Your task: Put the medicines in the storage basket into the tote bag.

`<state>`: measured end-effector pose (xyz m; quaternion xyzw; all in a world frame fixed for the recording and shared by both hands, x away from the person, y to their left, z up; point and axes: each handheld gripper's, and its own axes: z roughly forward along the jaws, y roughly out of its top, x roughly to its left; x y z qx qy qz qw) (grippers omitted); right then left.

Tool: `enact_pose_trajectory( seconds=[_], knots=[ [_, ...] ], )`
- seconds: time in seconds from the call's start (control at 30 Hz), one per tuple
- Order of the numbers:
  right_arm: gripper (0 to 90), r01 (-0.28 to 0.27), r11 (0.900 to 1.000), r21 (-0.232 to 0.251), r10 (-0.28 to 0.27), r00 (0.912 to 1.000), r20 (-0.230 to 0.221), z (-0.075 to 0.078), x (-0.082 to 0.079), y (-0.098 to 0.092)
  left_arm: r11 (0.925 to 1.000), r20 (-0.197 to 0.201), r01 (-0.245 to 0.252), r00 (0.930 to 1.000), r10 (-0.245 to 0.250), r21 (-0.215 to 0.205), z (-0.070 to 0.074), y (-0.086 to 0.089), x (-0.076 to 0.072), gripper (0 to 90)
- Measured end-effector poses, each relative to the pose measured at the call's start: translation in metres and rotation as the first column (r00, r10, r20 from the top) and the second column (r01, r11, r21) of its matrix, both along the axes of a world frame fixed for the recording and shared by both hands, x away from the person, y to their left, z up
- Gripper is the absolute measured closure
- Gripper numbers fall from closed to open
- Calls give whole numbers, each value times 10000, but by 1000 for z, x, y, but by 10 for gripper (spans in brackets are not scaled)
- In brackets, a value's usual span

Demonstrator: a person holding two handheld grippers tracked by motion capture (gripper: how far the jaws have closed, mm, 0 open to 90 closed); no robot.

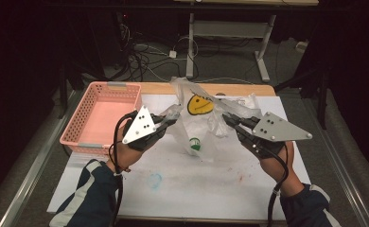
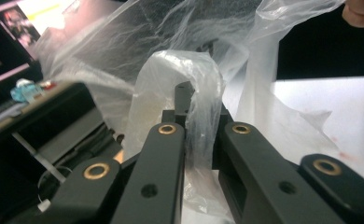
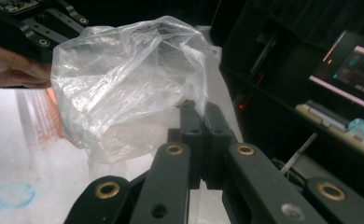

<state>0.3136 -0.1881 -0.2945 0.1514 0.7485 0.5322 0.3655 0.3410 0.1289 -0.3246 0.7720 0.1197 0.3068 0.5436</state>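
Note:
A clear plastic bag (image 1: 199, 124) with a yellow smiley print hangs between my two grippers over the white table top (image 1: 182, 184). My left gripper (image 1: 173, 116) is shut on the bag's left edge. A fold of film (image 2: 203, 116) is pinched between its black jaws in the left gripper view. On the bag's right side, my right gripper (image 1: 226, 117) is shut on its edge. Its jaws close tight on the film (image 3: 124, 102) in the right gripper view. A small green-and-white item (image 1: 195, 143) shows inside the bag.
A pink perforated basket (image 1: 102, 116) stands at the table's left, close to the left hand. Blue (image 1: 155, 180) and reddish stains mark the white top. Behind the table are a desk frame (image 1: 230, 35) and tangled cables on the floor.

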Motion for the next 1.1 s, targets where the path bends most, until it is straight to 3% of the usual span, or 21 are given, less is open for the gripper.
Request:
enact_pose_trajectory(
  seconds=[0.23, 0.4, 0.5, 0.63, 0.73, 0.8, 0.87, 1.0, 1.1],
  knots=[
    [900, -86, 9992, 393, 65, 9985, 536, 27, -7, -3, 9985, 422, -65, 9991, 89, -546, 25, 5, -6, 871],
    [900, -88, 9987, 503, 45, 9963, 855, 40, -9, -2, 9974, 554, 4, 9985, 35, -714, 38, 2, -5, 871],
    [900, 48, 9985, 554, -98, 9958, 910, 43, -6, -2, 9976, 593, -45, 9982, 86, -695, 39, -3, 1, 870],
    [900, 291, 9975, 651, -333, 9975, 631, 39, 9, -4, 9972, 174, -38, 9998, 51, -748, 29, -12, 22, 870],
    [900, 533, 9961, 705, -544, 9984, 144, 29, 27, -3, 9978, -162, 53, 9998, -64, -656, 19, -21, 38, 870],
    [900, 628, 9959, 652, -620, 9980, -147, 23, 38, -2, 9979, -165, -61, 9999, 51, -645, 14, -27, 46, 869],
    [900, 806, 9955, 502, -783, 9959, -456, 15, 52, 2, 9964, -321, -77, 9995, 50, -842, 9, -33, 57, 870],
    [900, 1129, 9934, 219, -1102, 9891, -972, 2, 78, 9, 9962, -462, -269, 9987, 232, -826, 5, -45, 75, 870],
    [900, 1287, 9912, 301, -1237, 9835, -1322, -1, 93, 11, 9946, -518, -420, 9980, 372, -953, 6, -52, 86, 870]
  ],
)
